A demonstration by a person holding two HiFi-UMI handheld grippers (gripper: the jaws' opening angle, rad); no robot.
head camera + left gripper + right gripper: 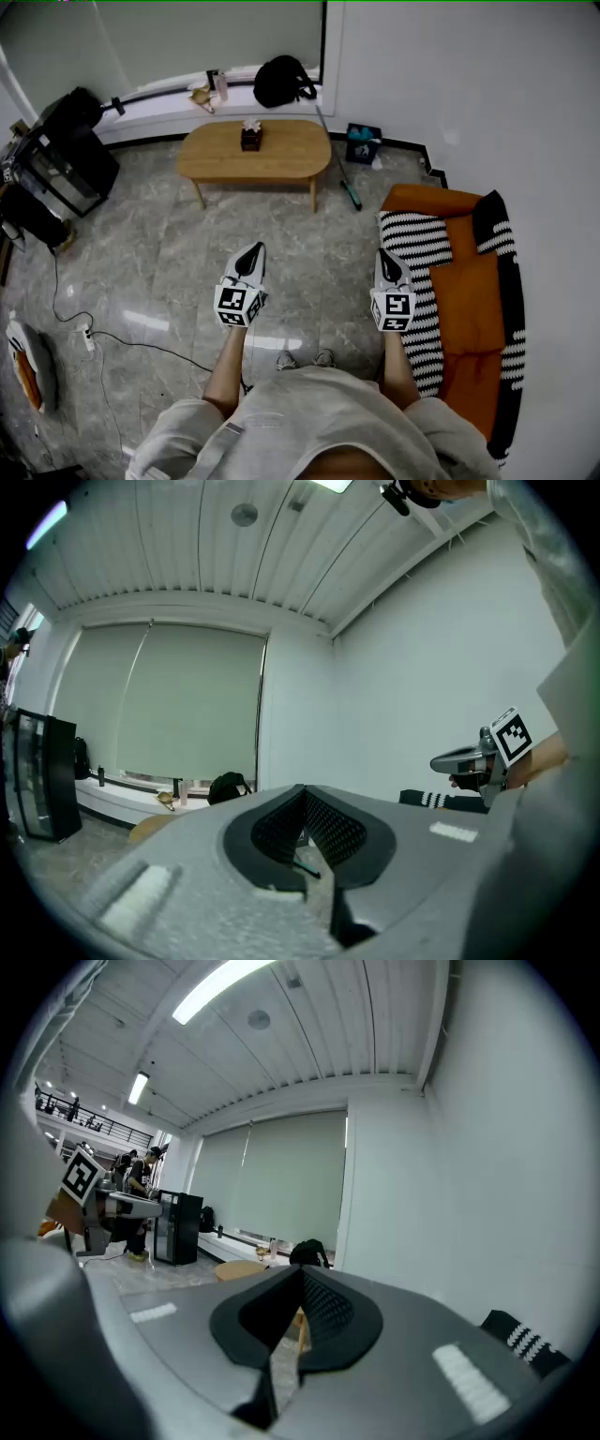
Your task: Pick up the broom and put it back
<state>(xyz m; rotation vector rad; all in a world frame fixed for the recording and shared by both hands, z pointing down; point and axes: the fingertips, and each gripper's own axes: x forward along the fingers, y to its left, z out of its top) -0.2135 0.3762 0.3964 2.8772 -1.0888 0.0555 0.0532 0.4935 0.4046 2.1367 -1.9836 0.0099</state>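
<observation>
Broom: stands slanted at the far side of the floor, just off the bench's right end. Its green foot is on the floor and its handle top is up by the wall corner.

Left tool: jaws closed tip to tip, nothing between them. It is held level at mid-floor, well short of the broom, which is ahead and to its right.

Right tool: jaws closed, empty, beside the sofa's left edge. The broom is ahead and slightly to its left, well apart.
</observation>
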